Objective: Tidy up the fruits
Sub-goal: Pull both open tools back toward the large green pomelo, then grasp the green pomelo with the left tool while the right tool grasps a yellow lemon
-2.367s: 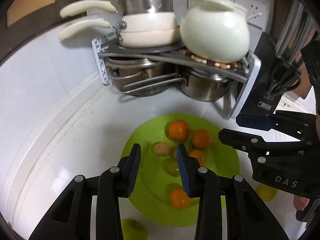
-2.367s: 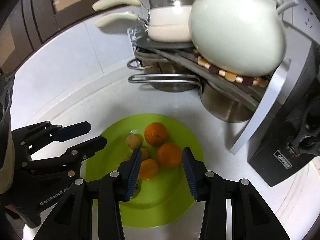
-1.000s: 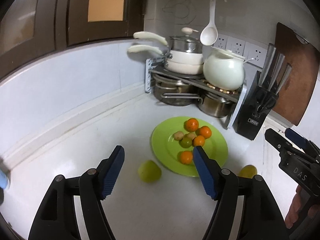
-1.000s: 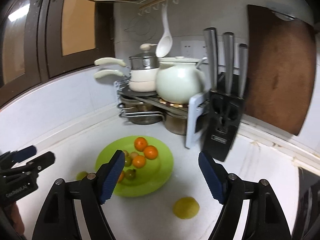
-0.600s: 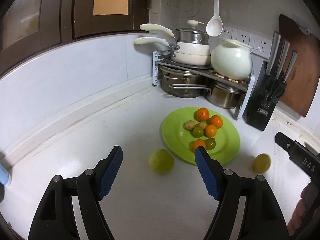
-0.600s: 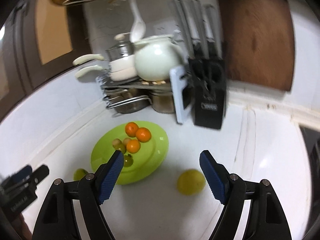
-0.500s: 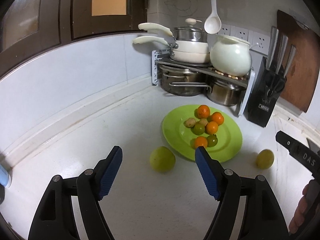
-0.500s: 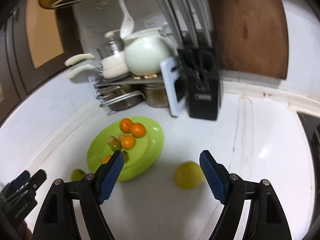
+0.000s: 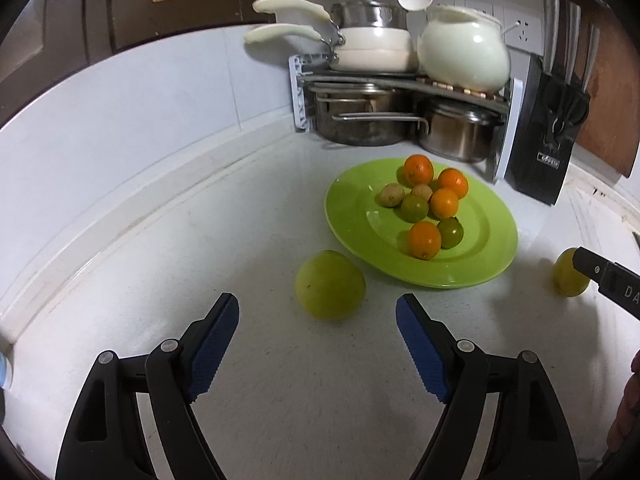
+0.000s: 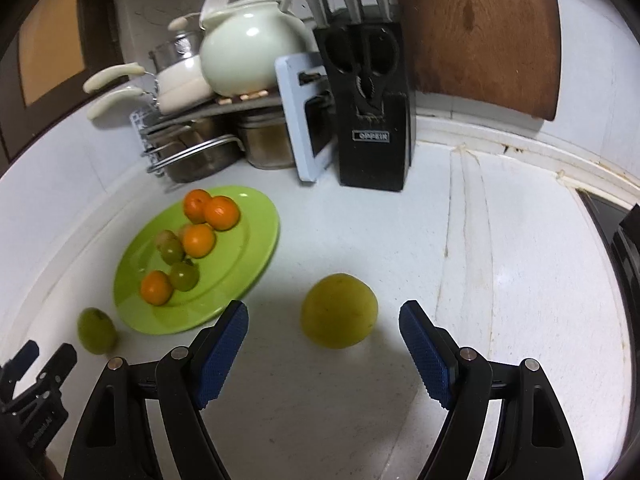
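Note:
A lime-green plate (image 9: 492, 252) on the white counter holds several small oranges, green fruits and brownish ones. A large green fruit (image 9: 330, 284) lies on the counter just left of the plate, ahead of my open, empty left gripper (image 9: 318, 340). A yellow-green fruit (image 10: 339, 310) lies on the counter right of the plate (image 10: 248, 256), just ahead of my open, empty right gripper (image 10: 324, 340). The same yellow fruit (image 9: 568, 278) shows at the right edge of the left wrist view, partly behind the right gripper's finger. The green fruit (image 10: 96, 330) also shows in the right wrist view.
A pot rack (image 9: 400, 80) with pans, steel pots and a white kettle (image 9: 464, 56) stands behind the plate. A black knife block (image 10: 372, 120) and a wooden cutting board (image 10: 480, 32) stand at the back right. A stove edge (image 10: 624, 248) is at the far right.
Both grippers have pulled back from over the plate and opened wide. The left has then moved closer to the green fruit, the right closer to the yellow fruit.

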A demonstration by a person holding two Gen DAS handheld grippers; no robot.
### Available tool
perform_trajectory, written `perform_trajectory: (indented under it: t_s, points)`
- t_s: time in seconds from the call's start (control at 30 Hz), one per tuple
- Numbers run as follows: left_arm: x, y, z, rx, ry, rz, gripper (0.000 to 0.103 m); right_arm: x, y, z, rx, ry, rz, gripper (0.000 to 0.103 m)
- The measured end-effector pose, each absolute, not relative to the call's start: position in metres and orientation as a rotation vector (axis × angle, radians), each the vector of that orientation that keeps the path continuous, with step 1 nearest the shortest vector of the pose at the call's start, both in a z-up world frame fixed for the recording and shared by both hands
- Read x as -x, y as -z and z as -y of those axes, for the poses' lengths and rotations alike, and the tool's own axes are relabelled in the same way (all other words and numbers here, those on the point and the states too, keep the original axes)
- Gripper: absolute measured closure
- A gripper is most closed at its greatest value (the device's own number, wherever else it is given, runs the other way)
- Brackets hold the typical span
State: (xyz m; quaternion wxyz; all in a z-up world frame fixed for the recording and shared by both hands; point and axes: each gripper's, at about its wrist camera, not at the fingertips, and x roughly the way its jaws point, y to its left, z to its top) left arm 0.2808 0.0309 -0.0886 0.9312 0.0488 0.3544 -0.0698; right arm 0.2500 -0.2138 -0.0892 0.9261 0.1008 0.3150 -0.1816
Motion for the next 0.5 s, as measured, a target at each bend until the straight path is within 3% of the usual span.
perform_trajectory:
  t_s: [0.5]
  points:
    - [-0.321, 0.117, -0.021, -0.125, 0.147, -0.803, 0.022, -0.284, 0.115, 0.225, -0.237, 0.422, -0.731, 0.024]
